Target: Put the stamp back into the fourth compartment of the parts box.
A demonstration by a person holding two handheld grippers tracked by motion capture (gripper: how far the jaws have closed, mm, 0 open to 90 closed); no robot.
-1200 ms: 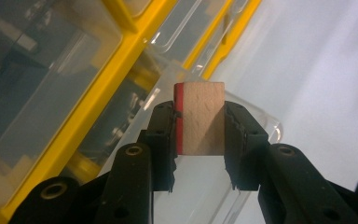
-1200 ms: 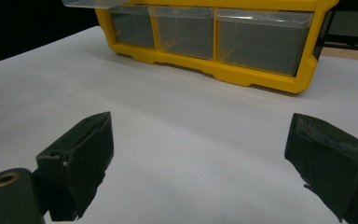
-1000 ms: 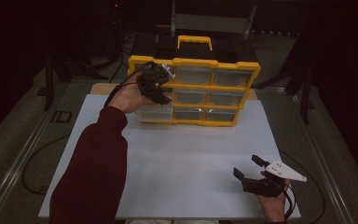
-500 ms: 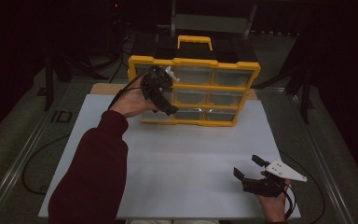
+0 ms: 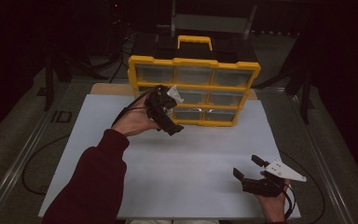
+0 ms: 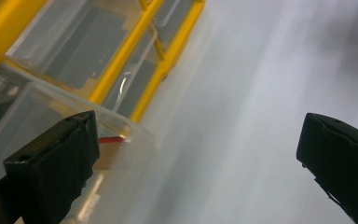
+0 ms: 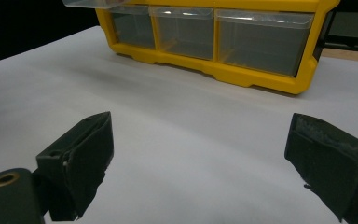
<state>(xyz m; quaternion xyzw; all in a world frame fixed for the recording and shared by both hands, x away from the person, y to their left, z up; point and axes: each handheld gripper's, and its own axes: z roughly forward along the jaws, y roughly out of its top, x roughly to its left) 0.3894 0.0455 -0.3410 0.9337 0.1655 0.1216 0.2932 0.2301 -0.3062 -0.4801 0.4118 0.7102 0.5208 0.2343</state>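
Since the earlier frames, only the left tongs had moved, coming back from the yellow drawer cabinet toward the person. Nearest, the right tongs rested low over the white bench, jaws spread and empty. Farther, the left tongs were spread beside a clear drawer that seemed pulled out. The cabinet stood at the far edge.

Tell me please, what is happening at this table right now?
A person works at a white table with a gripper in each hand. The left gripper is up at the yellow drawer organizer, in front of its lower-left drawers, with jaws open. In the left gripper view a clear drawer sits pulled out beside one jaw, which is not closed on it. The right gripper waits near the table's front right, jaws open and holding nothing.
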